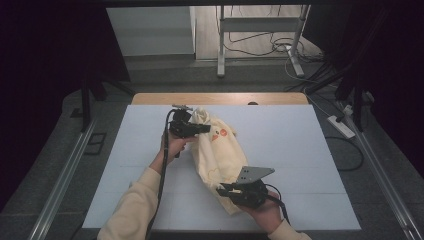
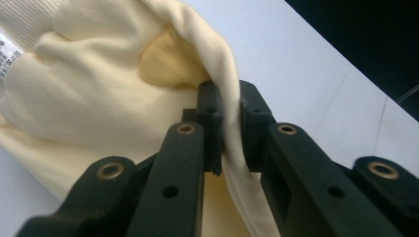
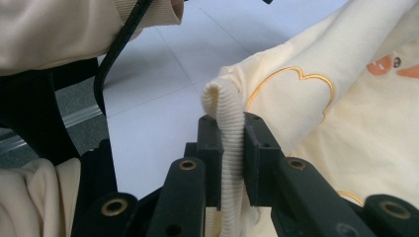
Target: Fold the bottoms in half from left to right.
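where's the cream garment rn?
High view: cream garment lies mid-table on the white board, pinched between left gripper at its far end and right gripper near.

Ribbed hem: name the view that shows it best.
Right gripper view: the ribbed hem stands close and sharp, pinched between the right gripper jaws. The high view shows the garment small; the left gripper view shows plain cloth folds.

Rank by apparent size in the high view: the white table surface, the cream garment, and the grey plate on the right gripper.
1. White table surface, by far the largest.
2. Cream garment, stretched between the left gripper and right gripper.
3. Grey plate, smallest, though it sits nearer the camera.
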`<state>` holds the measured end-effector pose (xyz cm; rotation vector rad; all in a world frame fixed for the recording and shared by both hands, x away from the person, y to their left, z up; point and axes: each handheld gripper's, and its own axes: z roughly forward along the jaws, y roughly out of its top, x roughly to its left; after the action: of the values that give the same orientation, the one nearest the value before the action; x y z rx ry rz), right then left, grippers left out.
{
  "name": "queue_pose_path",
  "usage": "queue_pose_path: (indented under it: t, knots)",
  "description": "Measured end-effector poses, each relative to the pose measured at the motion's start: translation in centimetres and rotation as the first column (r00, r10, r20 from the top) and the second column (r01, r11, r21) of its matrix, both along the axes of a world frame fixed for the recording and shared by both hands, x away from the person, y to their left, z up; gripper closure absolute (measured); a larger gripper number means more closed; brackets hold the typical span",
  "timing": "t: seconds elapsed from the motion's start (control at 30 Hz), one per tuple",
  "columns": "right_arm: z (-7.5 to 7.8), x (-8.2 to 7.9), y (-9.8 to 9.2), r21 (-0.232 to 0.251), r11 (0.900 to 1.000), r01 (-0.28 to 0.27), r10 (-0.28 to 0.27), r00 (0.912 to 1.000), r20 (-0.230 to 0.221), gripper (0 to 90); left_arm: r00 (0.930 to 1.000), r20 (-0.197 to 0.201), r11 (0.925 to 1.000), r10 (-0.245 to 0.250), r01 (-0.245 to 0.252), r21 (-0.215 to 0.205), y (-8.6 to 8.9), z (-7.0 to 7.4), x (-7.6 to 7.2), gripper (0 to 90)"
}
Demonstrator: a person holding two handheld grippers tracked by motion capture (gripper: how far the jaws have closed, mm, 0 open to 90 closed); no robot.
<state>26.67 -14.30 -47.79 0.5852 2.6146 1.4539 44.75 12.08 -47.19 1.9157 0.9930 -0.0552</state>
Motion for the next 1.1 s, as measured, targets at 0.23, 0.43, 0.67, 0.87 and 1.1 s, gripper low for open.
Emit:
queue_pose_path:
  t: [0.23, 0.43, 0.67, 0.87, 1.1]
  knots:
    - [0.0, -0.1, -1.0, -0.001, 1.000, 0.021, -0.021, 0.9998, -0.006, 79.4, 1.0000, -0.008, 1.0000, -0.001, 0.001, 0.009, -0.6, -0.3, 0.1, 81.5]
    - [-0.2, -0.2, -1.5, 0.001, 0.999, 0.038, -0.038, 0.9992, -0.009, 79.3, 0.9999, -0.017, 0.9999, -0.001, 0.001, 0.014, -1.0, -0.8, 0.3, 81.4]
    - [-0.5, -0.2, -2.0, -0.006, 0.999, 0.049, -0.049, 0.9986, -0.020, 79.3, 0.9998, -0.021, 0.9997, -0.007, 0.007, 0.022, -1.5, -1.1, 0.4, 81.1]
    - [-0.7, -0.2, -2.4, -0.006, 0.998, 0.057, -0.057, 0.9980, -0.029, 79.3, 0.9997, -0.020, 0.9993, -0.010, 0.010, 0.036, -2.0, -1.4, 0.4, 81.0]
    - [-0.9, -0.1, -2.8, -0.014, 0.998, 0.065, -0.066, 0.9971, -0.037, 79.4, 0.9996, -0.027, 0.9989, -0.007, 0.008, 0.046, -2.4, -1.9, 0.6, 80.9]
